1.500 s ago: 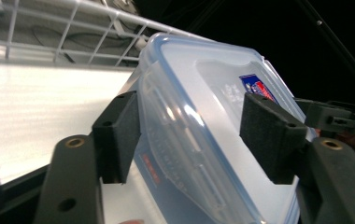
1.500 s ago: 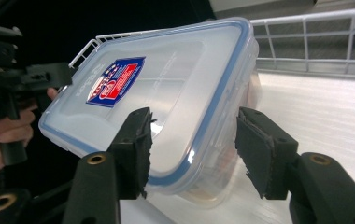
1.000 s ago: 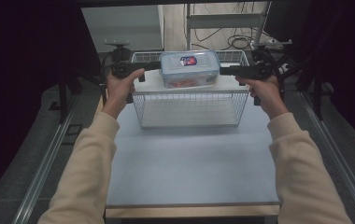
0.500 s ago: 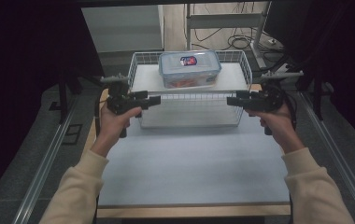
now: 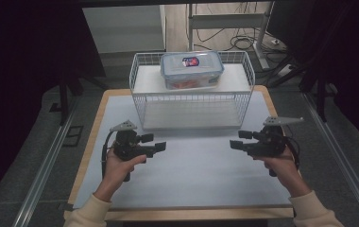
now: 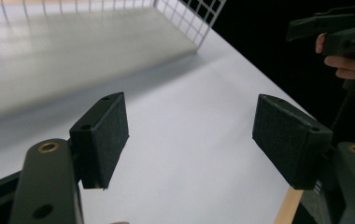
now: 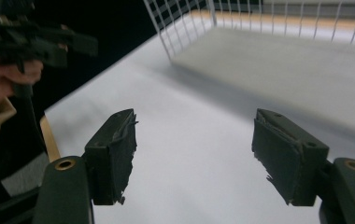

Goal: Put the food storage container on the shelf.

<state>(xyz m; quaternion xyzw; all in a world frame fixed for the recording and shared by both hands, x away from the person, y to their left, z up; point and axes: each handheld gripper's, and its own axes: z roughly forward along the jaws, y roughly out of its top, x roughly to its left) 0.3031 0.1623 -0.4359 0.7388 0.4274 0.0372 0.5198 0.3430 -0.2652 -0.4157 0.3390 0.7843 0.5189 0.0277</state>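
Both tongs, left (image 5: 160,146) and right (image 5: 235,144), gape empty, nearer than the basket (image 5: 192,101) holding the crosswise box (image 5: 192,69), equally far.

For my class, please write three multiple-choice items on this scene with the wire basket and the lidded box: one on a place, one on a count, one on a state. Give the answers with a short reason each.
1. Where does the lidded box sit?
A. on top of the wire basket
B. on the table in front of the basket
C. between the jaws of the left claw

2. How many lidded boxes are there?
A. three
B. two
C. one

3. What state are the jaws of the right claw in?
A. shut on the box
B. open with nothing between them
C. shut on the basket rim

Answers:
1 A, the high view shows the box resting across the top of the basket.
2 C, a single box with a clear lid is seen.
3 B, the right gripper view shows the pads apart over bare table; they have just been opening.
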